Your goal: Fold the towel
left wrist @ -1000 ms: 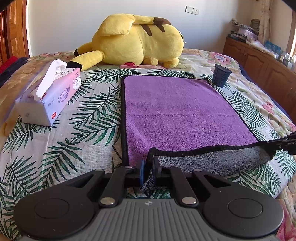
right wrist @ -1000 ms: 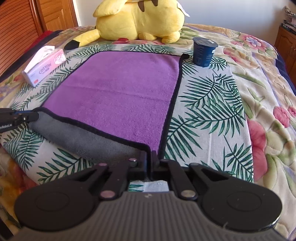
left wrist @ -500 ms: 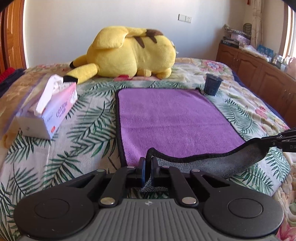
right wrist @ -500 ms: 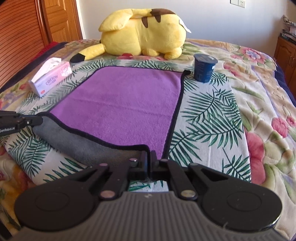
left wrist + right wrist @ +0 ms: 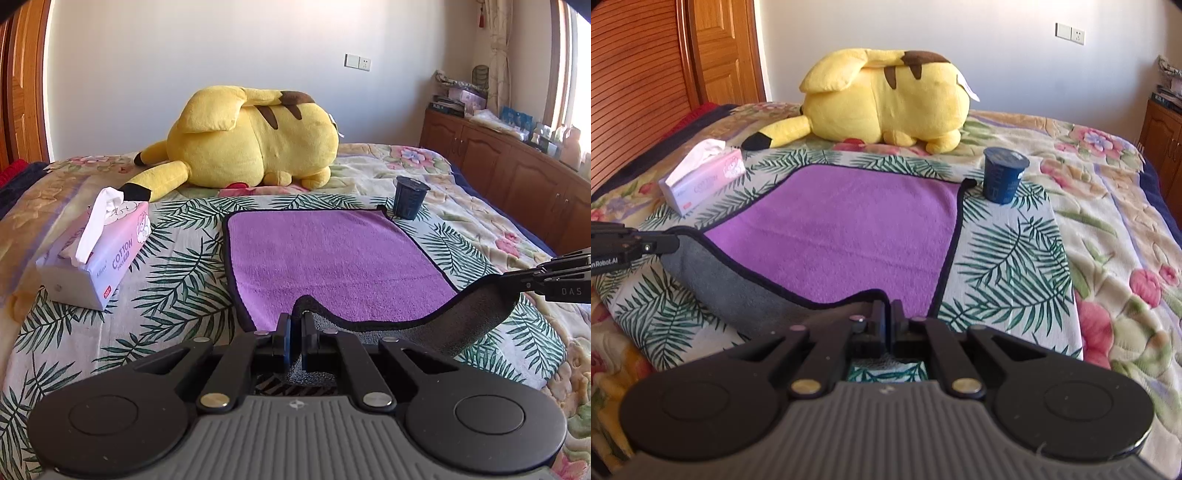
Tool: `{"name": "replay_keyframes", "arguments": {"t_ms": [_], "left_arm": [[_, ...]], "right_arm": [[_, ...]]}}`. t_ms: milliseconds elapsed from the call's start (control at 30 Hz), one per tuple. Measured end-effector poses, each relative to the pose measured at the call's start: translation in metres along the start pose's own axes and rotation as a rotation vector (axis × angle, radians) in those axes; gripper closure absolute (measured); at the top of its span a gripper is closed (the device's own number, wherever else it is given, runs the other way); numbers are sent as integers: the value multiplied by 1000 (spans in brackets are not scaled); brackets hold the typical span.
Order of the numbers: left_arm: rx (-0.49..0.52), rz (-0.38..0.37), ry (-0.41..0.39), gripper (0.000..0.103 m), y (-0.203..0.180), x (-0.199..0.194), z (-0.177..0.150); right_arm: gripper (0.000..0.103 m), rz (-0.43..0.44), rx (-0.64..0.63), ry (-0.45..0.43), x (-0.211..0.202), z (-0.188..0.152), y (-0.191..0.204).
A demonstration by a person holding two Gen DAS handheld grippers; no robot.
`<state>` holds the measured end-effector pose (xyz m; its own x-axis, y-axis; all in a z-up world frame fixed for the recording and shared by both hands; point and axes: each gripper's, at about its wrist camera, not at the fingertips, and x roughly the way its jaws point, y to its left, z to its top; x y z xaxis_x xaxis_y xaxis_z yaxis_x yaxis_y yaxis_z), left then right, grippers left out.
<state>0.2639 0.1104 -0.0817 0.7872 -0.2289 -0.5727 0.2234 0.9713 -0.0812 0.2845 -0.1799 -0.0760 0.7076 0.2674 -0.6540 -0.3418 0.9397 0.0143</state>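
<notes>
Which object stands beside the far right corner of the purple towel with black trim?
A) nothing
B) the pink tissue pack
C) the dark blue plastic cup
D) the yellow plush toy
C: the dark blue plastic cup stands upright on the leaf-print cloth right beside the purple towel's far right corner.

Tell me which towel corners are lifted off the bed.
The two near corners of the towel: left gripper and right gripper each pinch one. The far corners by the cup lie flat.
</notes>
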Motion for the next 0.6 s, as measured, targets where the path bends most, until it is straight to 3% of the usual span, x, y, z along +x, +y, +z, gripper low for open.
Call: {"name": "replay_keyframes", "arguments": {"t_ms": [600], "left_arm": [[-2,-16,-46,103,0,6,20]], "right_arm": [[100,-35,-10,-40,5,20,-5]]}}
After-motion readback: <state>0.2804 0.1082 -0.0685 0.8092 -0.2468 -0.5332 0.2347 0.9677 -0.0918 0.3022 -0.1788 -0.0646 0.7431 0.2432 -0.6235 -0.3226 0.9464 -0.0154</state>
